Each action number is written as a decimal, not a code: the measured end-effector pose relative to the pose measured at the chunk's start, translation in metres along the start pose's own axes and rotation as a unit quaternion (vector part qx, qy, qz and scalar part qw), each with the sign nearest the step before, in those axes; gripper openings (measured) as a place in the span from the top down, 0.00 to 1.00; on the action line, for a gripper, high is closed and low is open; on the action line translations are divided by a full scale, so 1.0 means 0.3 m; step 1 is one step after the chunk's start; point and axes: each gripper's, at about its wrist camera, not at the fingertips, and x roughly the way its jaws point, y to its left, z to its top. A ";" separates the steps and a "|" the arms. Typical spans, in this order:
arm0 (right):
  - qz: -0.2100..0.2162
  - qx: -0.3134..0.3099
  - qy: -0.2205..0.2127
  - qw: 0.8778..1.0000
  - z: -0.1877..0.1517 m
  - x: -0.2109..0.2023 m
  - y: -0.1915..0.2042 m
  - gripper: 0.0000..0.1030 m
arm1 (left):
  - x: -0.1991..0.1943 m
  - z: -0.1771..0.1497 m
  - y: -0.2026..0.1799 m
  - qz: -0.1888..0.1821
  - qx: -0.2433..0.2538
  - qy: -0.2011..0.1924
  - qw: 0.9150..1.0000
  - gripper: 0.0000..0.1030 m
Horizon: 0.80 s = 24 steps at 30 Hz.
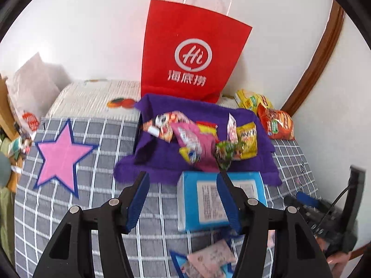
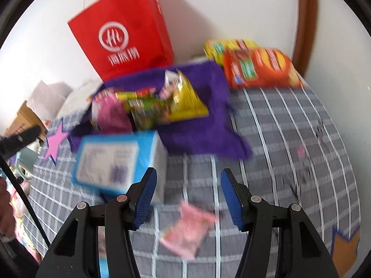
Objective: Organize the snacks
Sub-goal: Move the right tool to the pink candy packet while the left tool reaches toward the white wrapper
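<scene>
Purple cloth (image 1: 162, 162) is seen lining a container that sits on the bed (image 1: 92, 208) near its far edge, in front of a red paper bag (image 1: 192, 53) stood against the wall, and into it a good number of small snack packets (image 1: 199, 143) have already been gathered: pink, yellow, green and white ones lie heaped together there. That part of the task can be judged done. Several things are still left outside. A blue box (image 1: 220, 199) lies on the checked bedcover just beside the near edge of the cloth; a pink packet (image 2: 187, 229) lies nearer still, towards the near edge of the bed; and an orange bag (image 2: 259, 69) with a yellow bag (image 2: 222, 46) behind it rests at the far right corner, just beside the cloth but not on it. The left claw (image 1: 183, 199) is held about half open with nothing between its pads; the blue box is seen behind its right finger, not gripped. The right claw (image 2: 187, 194) is likewise held about half open and empty, pointed down over the pink packet, which appears between the fingers without being touched. Roughly half to two thirds of the work is judged complete, the box, the pink packet and the two larger bags remaining to be placed.
</scene>
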 end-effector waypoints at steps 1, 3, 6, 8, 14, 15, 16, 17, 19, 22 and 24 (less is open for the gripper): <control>-0.006 0.001 0.002 1.000 -0.025 -0.001 -0.001 0.45 | -0.003 -0.017 0.002 -0.003 -0.002 0.002 1.000 0.44; -0.016 0.005 0.008 1.000 -0.085 -0.001 0.005 0.45 | -0.011 -0.055 0.004 -0.007 -0.003 0.008 1.000 0.44; -0.018 0.018 0.014 1.000 -0.148 0.014 0.013 0.45 | -0.016 -0.106 0.004 -0.010 -0.001 0.017 1.000 0.44; -0.023 0.027 0.013 0.999 -0.175 0.030 0.015 0.45 | -0.017 -0.140 0.006 -0.010 0.002 0.025 1.000 0.44; -0.031 0.049 0.027 0.998 -0.215 0.113 0.017 0.45 | -0.017 -0.219 0.021 -0.006 0.004 0.040 0.999 0.44; -0.030 0.049 0.029 0.998 -0.219 0.124 0.021 0.45 | -0.014 -0.228 0.025 -0.005 0.004 0.043 0.999 0.44; -0.030 0.049 0.028 0.998 -0.222 0.132 0.024 0.44 | -0.009 -0.238 0.030 -0.004 0.003 0.046 0.999 0.44; -0.034 0.047 0.021 0.998 -0.224 0.133 0.031 0.44 | -0.004 -0.243 0.033 -0.002 0.003 0.048 0.999 0.44; -0.041 0.042 0.015 0.998 -0.223 0.137 0.041 0.44 | 0.007 -0.256 0.040 0.001 0.001 0.054 0.999 0.44; -0.056 0.035 0.008 0.998 -0.219 0.147 0.057 0.44 | 0.029 -0.276 0.050 0.004 -0.005 0.063 0.998 0.44; -0.066 0.026 0.004 0.997 -0.220 0.150 0.068 0.44 | 0.043 -0.287 0.055 0.005 -0.008 0.068 0.998 0.44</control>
